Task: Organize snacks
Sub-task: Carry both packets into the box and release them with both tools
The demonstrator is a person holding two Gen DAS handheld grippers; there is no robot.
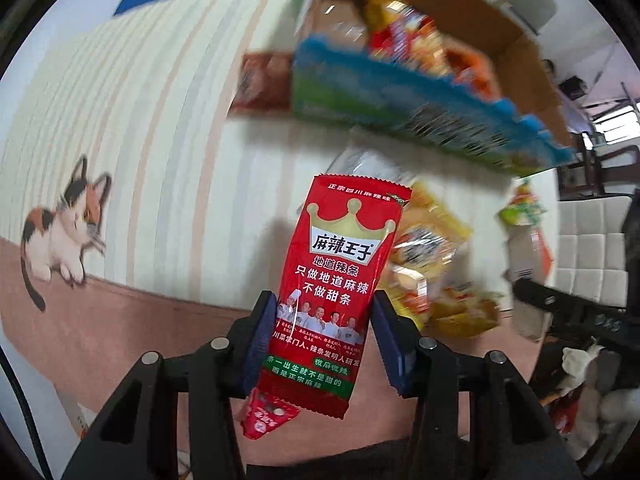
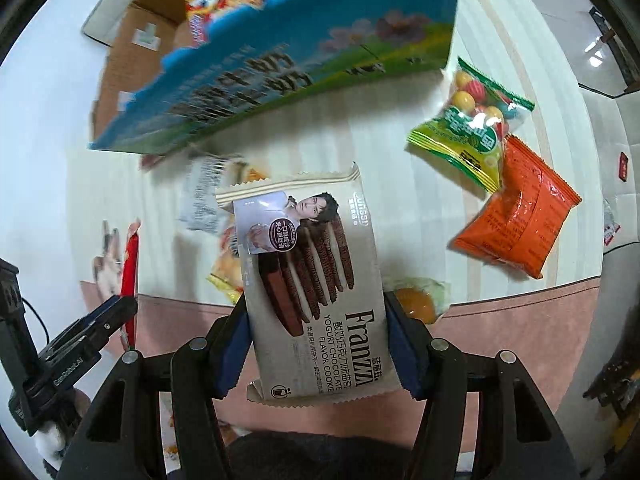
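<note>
Holding: left tool (image 1: 324, 340) is clamped on a red spicy-strip packet (image 1: 334, 280), pads pressing both long edges of its lower half. The packet stands roughly upright between the jaws, long axis running away from the camera, lifted clear of the striped counter (image 1: 160, 140).

Right tool (image 2: 316, 344) pinches a Franzzi cookie packet (image 2: 312, 280) the same way, jaws set fairly wide across the pack's width, long axis pointing away toward the far side. It too hangs clear of the counter.

Beyond the packets, loose snacks lie on the counter: a yellow bag (image 1: 432, 248) just behind the red packet; to the right in the right wrist view, a green candy bag (image 2: 472, 128) overlapping an orange packet (image 2: 520, 216).

Farthest: cardboard box (image 2: 132, 52) with a blue printed front flap (image 2: 280, 68), already holding several snacks.

Key relation: the box lies ahead of both tools, up and to the right of the left one and up and to the left of the right one, so it sits between them. Neither hand looks clearly nearer. Judged next step: carry each packet forward over the blue flap and release inside. Risk: a long packet catching on the flap edge.
</note>
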